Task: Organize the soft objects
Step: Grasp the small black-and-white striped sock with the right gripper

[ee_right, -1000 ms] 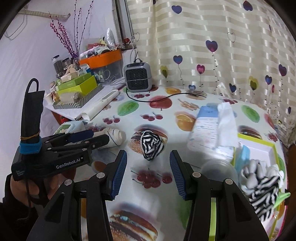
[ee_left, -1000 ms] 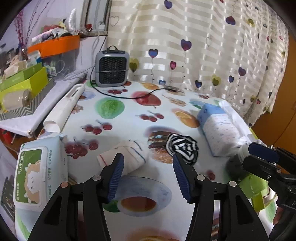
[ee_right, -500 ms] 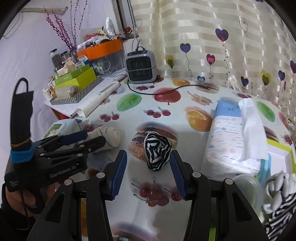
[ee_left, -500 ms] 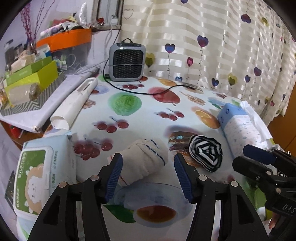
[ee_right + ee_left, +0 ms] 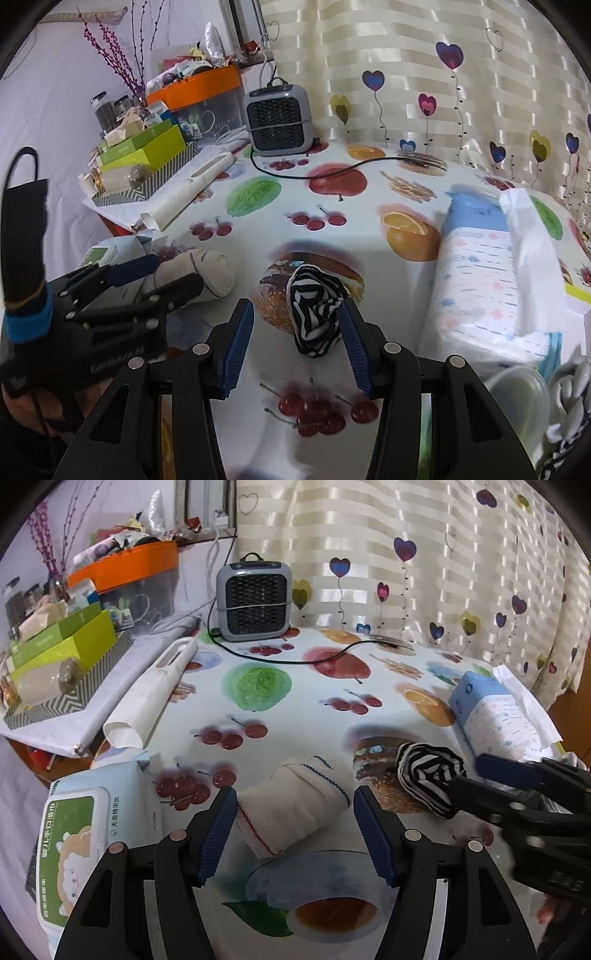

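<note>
Rolled cream sock (image 5: 295,797) lies on fruit-print tablecloth (image 5: 295,701), between left gripper (image 5: 293,830) jaws; jaws wide, opening, pads clear | striped sock ball (image 5: 314,314) between right gripper (image 5: 295,343) jaws; parted, untouched

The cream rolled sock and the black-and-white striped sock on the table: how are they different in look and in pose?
The cream rolled sock is pale with thin red and blue lines; the striped sock has bold black and white bands. The cream rolled sock is a long roll lying on its side; the striped sock is a rounder, crumpled bundle. The cream one lies between the opening jaws of the left gripper, the striped one at the right gripper. Both rest on the fruit-print tablecloth, ungripped.
</note>
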Action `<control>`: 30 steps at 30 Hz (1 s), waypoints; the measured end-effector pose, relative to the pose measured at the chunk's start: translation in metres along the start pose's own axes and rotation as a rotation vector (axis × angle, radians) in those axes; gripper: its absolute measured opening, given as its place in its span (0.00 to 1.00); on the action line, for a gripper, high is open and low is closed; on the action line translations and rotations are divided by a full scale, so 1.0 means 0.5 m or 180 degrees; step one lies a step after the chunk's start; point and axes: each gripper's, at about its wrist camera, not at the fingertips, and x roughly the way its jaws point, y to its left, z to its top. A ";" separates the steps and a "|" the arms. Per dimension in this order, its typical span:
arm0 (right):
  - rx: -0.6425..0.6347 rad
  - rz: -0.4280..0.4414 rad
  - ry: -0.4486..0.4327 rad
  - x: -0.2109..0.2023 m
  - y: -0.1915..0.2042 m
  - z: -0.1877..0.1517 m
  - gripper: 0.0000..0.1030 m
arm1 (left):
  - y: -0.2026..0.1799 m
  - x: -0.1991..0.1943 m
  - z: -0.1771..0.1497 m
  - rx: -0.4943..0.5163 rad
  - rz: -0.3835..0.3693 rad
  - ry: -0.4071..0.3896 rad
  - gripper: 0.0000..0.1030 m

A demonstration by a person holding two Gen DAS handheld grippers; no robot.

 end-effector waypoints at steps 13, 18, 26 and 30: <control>0.0022 -0.0375 0.0408 0.102 -0.013 0.001 0.48 | 0.006 0.020 -0.005 0.0003 0.0037 0.0075 0.67; 0.0127 -0.0351 0.0383 0.101 -0.015 0.003 0.41 | 0.008 0.046 -0.011 -0.0052 -0.0110 0.0240 0.44; 0.0173 -0.0266 0.0293 0.086 -0.014 0.003 0.25 | 0.011 0.020 -0.010 -0.0139 -0.0112 0.0103 0.34; 0.0182 -0.0236 0.0263 0.076 -0.013 0.002 0.25 | 0.022 -0.003 0.002 -0.0317 -0.0175 0.0004 0.60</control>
